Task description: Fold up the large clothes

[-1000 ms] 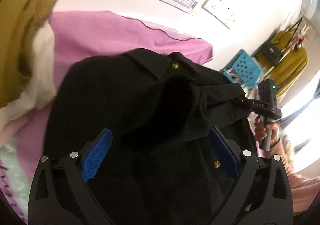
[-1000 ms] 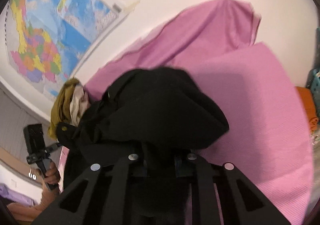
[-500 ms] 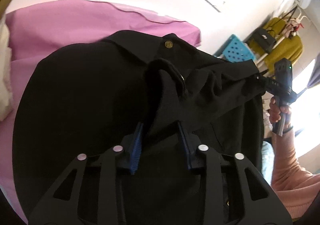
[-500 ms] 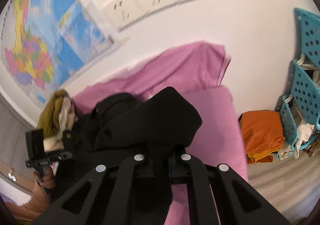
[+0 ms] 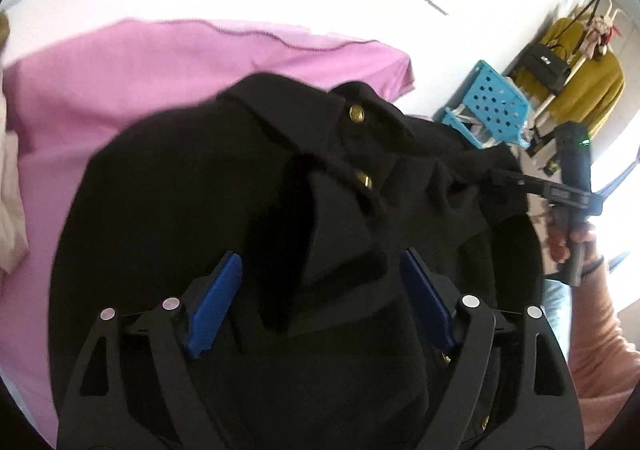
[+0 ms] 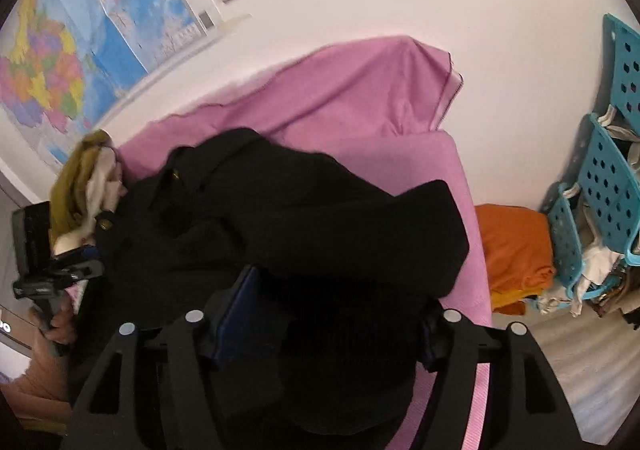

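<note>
coat [image 5: 192,210] heaped black on pink sheet [image 5: 120,70], half folded. left gripper [image 5: 320,298] and right gripper [image 6: 332,310] opening wide over loose cloth, pads pressing nothing, likely releasing to regrip.

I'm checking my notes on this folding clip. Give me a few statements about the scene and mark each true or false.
1. The black garment lies on a pink cloth. True.
2. The garment has gold buttons. True.
3. The left gripper is clamped shut on the fabric. False: its jaws are opening, the blue pads apart with fabric between them.
4. The crates beside the wall are red. False: they are blue.
</note>
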